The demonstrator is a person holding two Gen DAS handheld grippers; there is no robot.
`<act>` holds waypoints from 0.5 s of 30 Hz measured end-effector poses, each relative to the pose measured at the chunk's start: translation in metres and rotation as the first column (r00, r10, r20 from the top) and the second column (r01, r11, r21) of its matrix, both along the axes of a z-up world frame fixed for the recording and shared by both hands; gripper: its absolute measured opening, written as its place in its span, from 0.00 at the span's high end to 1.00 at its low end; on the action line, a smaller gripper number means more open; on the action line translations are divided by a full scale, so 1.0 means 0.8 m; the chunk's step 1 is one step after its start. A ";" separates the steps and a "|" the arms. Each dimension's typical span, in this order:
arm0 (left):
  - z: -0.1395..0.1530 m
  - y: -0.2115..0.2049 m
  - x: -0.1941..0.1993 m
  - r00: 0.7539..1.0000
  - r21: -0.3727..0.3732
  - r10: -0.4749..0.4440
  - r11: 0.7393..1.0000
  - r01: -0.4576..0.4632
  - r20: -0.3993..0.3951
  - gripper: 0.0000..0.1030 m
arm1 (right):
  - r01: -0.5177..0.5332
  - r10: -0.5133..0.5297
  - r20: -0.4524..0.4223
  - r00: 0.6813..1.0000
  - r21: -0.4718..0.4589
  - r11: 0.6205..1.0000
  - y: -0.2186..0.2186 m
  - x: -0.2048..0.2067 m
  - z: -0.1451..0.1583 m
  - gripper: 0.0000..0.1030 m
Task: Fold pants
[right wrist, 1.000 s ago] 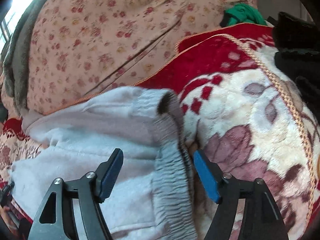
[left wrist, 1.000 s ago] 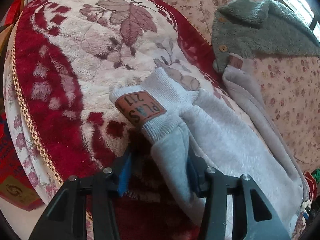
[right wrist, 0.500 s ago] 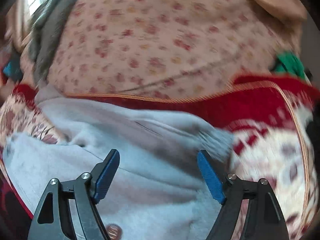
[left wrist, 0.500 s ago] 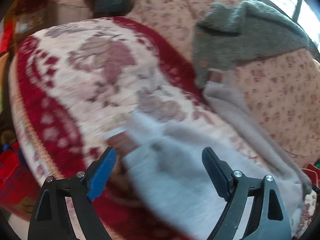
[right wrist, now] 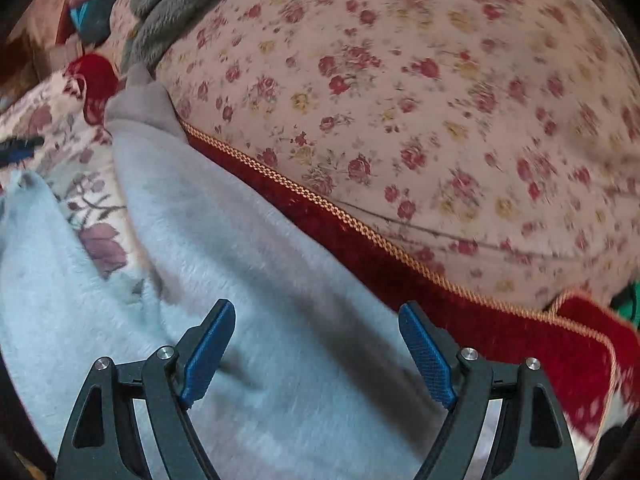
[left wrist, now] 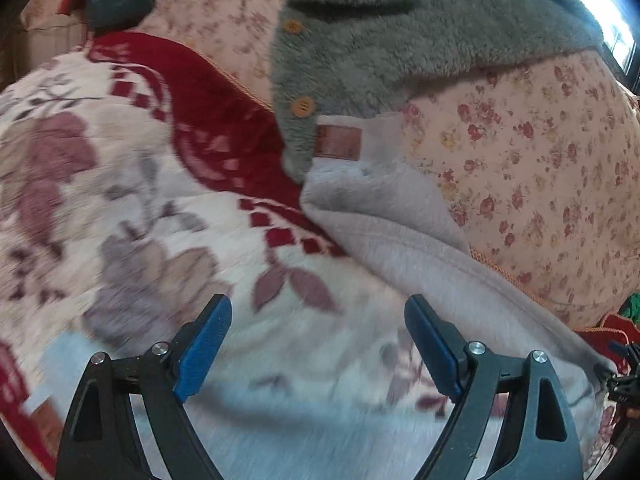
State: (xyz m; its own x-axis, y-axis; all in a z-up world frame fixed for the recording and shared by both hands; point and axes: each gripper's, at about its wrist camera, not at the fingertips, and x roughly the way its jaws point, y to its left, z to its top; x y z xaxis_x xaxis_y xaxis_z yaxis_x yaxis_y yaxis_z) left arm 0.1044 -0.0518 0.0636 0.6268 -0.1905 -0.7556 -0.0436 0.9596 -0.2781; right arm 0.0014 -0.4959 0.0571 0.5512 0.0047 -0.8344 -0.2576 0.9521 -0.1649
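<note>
Hovering with fingers spread wide and gripping nothing, the left gripper and right gripper hang above the gray pants, sprawled lower left across a red floral blanket. A leg cuff tucked beneath the green fleece jacket, upper centre, could snag any fold.

Daylight fills both views, soft and fairly bright. In the left wrist view it enters from a window at the upper right corner, which is overexposed to white. Motion blur smears the floral blanket at the left and bottom, and the flowered cushion in the right wrist view. The fisheye lens bends the edges, and the corners go black. Shadows are weak.
</note>
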 end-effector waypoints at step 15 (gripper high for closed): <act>-0.059 0.016 0.122 0.989 -0.150 0.089 0.983 -0.107 -0.119 0.15 | -0.023 0.019 -0.055 0.998 -0.078 0.997 -0.006 0.064 -0.025 0.14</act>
State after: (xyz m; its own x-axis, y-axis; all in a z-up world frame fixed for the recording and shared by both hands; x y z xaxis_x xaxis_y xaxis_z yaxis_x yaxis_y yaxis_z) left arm 0.2023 -0.0392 0.0162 0.5617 -0.2529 -0.7878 -0.1742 0.8946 -0.4114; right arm 0.0529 -0.5009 0.0368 0.5053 -0.0509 -0.8614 -0.2878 0.9312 -0.2239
